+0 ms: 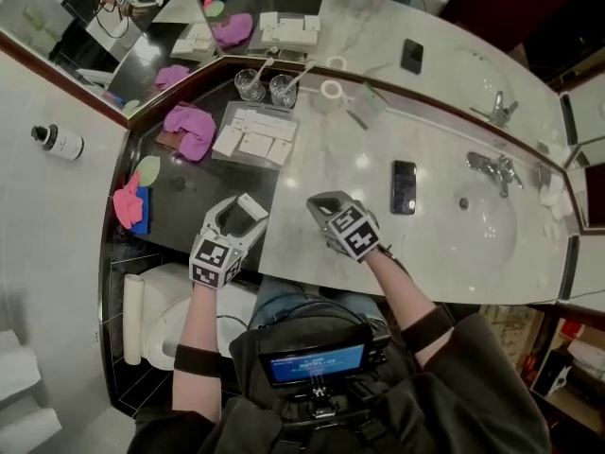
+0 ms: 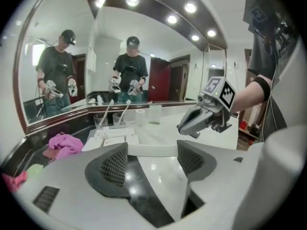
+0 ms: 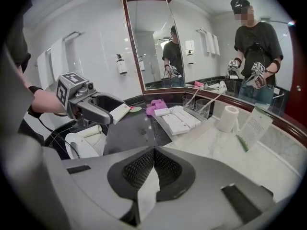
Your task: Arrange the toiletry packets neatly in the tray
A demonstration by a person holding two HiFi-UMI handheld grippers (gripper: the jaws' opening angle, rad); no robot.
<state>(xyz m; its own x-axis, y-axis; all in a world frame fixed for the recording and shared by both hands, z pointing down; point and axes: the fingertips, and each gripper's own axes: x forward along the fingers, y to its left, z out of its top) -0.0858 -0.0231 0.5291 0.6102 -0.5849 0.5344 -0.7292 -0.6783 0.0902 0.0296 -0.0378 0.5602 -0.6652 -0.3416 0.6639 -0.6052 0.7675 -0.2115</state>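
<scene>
My left gripper [image 1: 236, 214] hovers over the dark counter's front edge, shut on a flat white toiletry packet [image 1: 251, 204]. The packet [image 2: 152, 150] spans the gap between its two pads, and it also shows in the right gripper view [image 3: 113, 113]. The tray [image 1: 232, 110] lies farther back on the dark counter and holds several white packets [image 1: 257, 143] in rows. My right gripper [image 1: 318, 204] hangs over the marble counter to the right of the left one, its jaws shut [image 3: 153, 169]. A pale sliver shows under its pads; I cannot tell whether it is a held thing.
Behind the tray stand two glasses with toothbrushes [image 1: 267, 85] and a paper roll [image 1: 331, 90]. A pink cloth [image 1: 189, 126] lies left of the tray. A black phone [image 1: 404, 185] rests near the sink [image 1: 487, 225]. A toilet [image 1: 170, 320] sits below the counter's front edge.
</scene>
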